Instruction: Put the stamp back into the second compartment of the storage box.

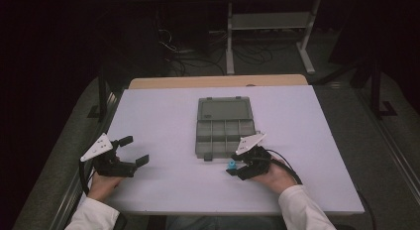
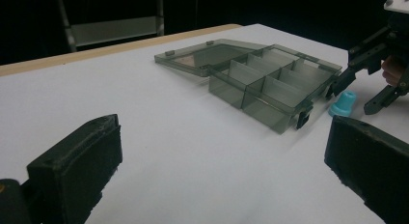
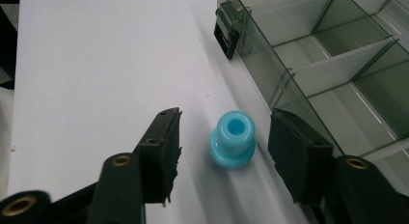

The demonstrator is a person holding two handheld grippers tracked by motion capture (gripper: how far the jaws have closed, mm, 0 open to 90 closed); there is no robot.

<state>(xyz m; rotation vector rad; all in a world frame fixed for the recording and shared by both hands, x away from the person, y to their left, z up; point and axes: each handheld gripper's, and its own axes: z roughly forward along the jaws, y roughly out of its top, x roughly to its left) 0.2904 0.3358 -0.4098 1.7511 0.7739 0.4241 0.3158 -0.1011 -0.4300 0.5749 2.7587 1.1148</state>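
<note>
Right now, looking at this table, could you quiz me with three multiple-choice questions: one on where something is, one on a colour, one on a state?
1. Where does the small spool-shaped piece stand?
A. On the table, between the right gripper's fingers
B. Inside a compartment of the box
C. Beside the left gripper

2. What colour is that piece?
A. Red
B. Light blue
C. Yellow

3. How is the organizer box?
A. Lid shut and latched
B. Lid open and laid flat behind it
C. Turned upside down

Answers:
1. A: the right gripper view shows it upright on the white table, in the gap of the right gripper, touching neither finger, just outside the box wall.
2. B: it shows light blue in all three views.
3. B: the high view shows the lid flat on the far side, with the compartments bare.
</note>
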